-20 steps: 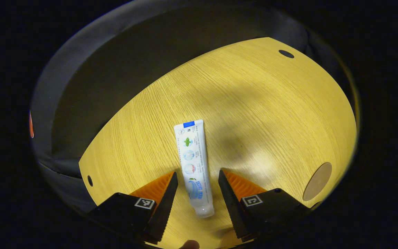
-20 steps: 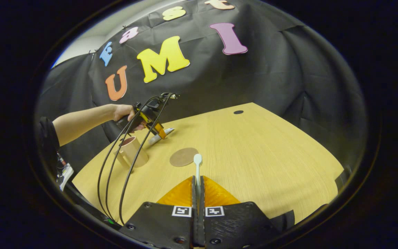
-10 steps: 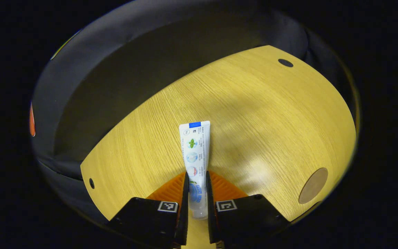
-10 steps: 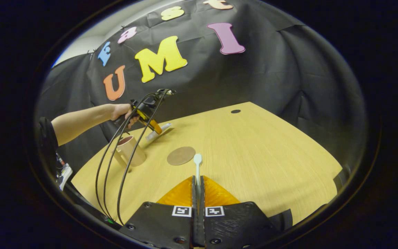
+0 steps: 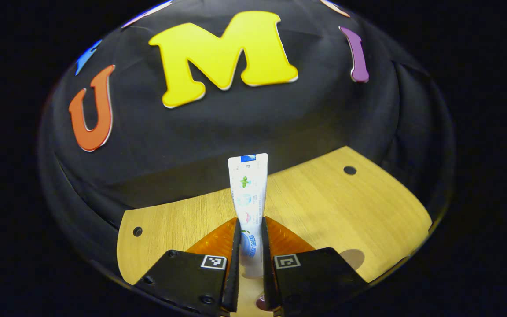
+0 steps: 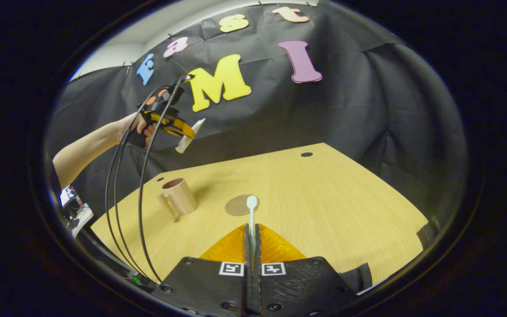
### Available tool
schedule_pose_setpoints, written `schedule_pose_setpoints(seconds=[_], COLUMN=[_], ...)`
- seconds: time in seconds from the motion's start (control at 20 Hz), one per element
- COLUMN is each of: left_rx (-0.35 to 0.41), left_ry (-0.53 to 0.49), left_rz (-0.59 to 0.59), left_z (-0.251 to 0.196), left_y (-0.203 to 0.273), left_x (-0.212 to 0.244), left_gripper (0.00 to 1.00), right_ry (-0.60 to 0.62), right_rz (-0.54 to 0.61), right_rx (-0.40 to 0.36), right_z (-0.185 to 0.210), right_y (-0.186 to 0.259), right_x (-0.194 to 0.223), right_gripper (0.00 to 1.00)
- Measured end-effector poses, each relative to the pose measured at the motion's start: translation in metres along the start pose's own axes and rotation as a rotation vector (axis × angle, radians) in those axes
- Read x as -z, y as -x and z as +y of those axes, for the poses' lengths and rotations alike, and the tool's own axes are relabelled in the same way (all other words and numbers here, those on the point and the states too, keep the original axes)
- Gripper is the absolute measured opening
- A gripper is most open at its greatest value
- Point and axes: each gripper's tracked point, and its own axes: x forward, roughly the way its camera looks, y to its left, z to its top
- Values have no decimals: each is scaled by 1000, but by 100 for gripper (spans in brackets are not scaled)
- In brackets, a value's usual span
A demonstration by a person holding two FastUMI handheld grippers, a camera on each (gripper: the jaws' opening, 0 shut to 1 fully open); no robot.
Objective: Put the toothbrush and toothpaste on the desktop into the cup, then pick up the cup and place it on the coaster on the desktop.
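Left gripper view: your left hand-held gripper [image 5: 250, 246] is clamped on the tube [image 5: 248, 193] near its cap end, clear of the worktop [image 5: 324, 207], ready for the cup.
Right gripper view: your right hand-held gripper [image 6: 252, 240] pinches the brush [image 6: 251, 215] by its handle, head forward; cup [image 6: 178, 196] upright and open-mouthed beside the coaster [image 6: 238, 205].

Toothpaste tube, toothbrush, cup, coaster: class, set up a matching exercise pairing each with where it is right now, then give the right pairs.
Things:
1. toothpaste tube
2. toothbrush
3. cup
4. coaster

Places:
A. standing on the desktop, nothing in it
B. clamped in the left claw, lifted off the desktop
C. lying flat on the desktop, bare
D. clamped in the right claw

Pairs: 1-B, 2-D, 3-A, 4-C
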Motion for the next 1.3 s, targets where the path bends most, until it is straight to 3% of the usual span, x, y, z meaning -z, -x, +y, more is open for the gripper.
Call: schedule_pose_setpoints(seconds=[0.15,0.2,0.25,0.3,0.4,0.7,1.3], left_rx=[3,-17,-48,-63,-41,-109,-108], left_ry=[153,150,124,122,177,230,238], left_rz=[-147,-192,-228,-265,-325,-473,-431], left_z=[-32,-39,-17,-39,-48,-39,-36], left_y=[41,51,64,50,65,63,23], left_x=[-34,-41,-20,-25,-35,-27,12], left_gripper=[25,25,25,25,25,25,29], right_ry=[5,6,15,26,23,15,-20], right_rz=[-13,-11,-14,-20,-31,-15,-21], right_rx=[-15,-21,-20,-12,-7,-24,26], right_z=[13,17,19,18,19,24,-2], right_y=[14,18,22,26,32,39,35], right_x=[5,7,9,10,11,24,23], right_gripper=[0,0,0,0,0,0,0])
